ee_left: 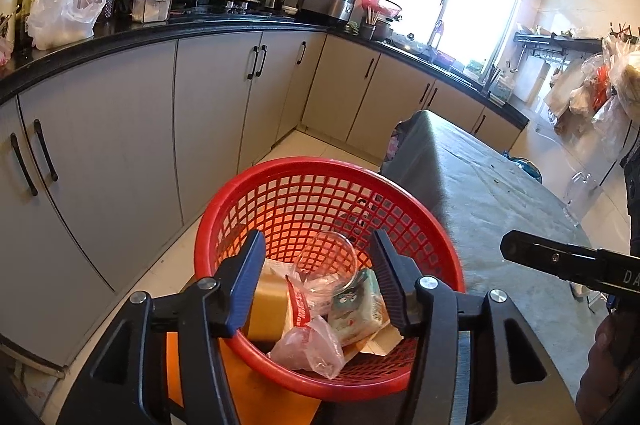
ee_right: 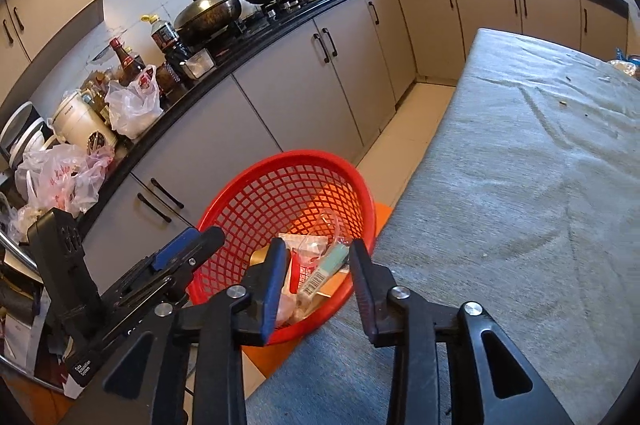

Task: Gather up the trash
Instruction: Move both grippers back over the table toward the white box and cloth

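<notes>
Left tongs [ee_left: 316, 285]: released, nothing between the pads; hung right over the red basket's mouth, pointing down into it.
Red basket [ee_left: 436, 237]: sat on an orange stool or mat, just beside the grey-cloth surface's near-left edge, at 6 o'clock in the left wrist view.
Trash in basket: clear plastic cup [ee_left: 328, 259] on its side, tan box [ee_left: 270, 309] at 9 o'clock of the pile, crumpled clear bag [ee_left: 310, 347] at 6 o'clock, printed green-white pack [ee_left: 358, 309] at 3 o'clock.
Right tongs [ee_right: 320, 289]: released, empty; hovered at the basket's near rim, above the surface corner, at 6 o'clock in the right wrist view.
Surface [ee_right: 520, 165]: grey cloth, only small crumbs or specks toward 1 o'clock; no larger trash seen on the visible part.
Step in hand: judged a drop-off just finished or a check of the basket, both tongs empty over it.
Progress: judged late, most trash looks binned already.
Next move: probably lift both tongs clear of the rim and scan the surface for leftovers; specks look too small to pinch, cannot tell if they count.
Risk: knocking the light basket off its perch when pulling out.
</notes>
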### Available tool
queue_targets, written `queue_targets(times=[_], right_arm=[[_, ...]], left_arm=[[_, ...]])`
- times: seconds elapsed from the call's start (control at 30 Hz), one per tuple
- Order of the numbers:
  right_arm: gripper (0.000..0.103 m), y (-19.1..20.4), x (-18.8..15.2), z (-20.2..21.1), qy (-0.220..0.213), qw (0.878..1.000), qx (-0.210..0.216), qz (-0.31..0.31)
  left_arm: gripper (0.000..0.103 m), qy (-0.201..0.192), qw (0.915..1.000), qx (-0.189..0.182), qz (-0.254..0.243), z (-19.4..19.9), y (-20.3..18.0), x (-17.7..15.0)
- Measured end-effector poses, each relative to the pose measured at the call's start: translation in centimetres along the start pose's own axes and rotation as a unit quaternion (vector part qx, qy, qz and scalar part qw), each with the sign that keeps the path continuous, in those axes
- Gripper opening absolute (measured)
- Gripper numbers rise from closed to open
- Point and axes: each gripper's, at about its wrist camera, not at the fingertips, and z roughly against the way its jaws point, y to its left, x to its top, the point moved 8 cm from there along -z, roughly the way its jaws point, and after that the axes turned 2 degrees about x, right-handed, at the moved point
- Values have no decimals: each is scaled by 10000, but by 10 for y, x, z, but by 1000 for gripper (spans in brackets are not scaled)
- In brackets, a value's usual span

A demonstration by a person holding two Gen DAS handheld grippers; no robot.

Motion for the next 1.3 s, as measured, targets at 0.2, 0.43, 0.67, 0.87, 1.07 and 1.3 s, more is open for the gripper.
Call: queue_targets(times=[0.2, 0.43, 0.67, 0.87, 1.07, 1.3], right_arm=[[45, -11, -3, 10, -49, 9999, -15, -115], [45, -29, -11, 31, -161, 9994, -75, -296], [46, -70, -18, 70, -440, 9967, -281, -617], [52, -119, -30, 118, -812, 9897, -592, -1024], [52, -177, -44, 177, -1230, 9761, -949, -1520], [57, -258, -64, 249, -1724, 9448, -1861, -2073]], left_arm=[[55, 3, 10000, -21, -67, 5, -11, 1], [56, -31, 9997, -81, -211, 12, -29, 2], [57, -32, 9985, -229, -493, 19, -66, 0], [60, 35, 9955, -419, -848, 22, -111, -11], [62, 229, 9882, -743, -1317, 20, -172, -32], [64, 414, 9755, -1061, -1883, 20, -240, -56]])
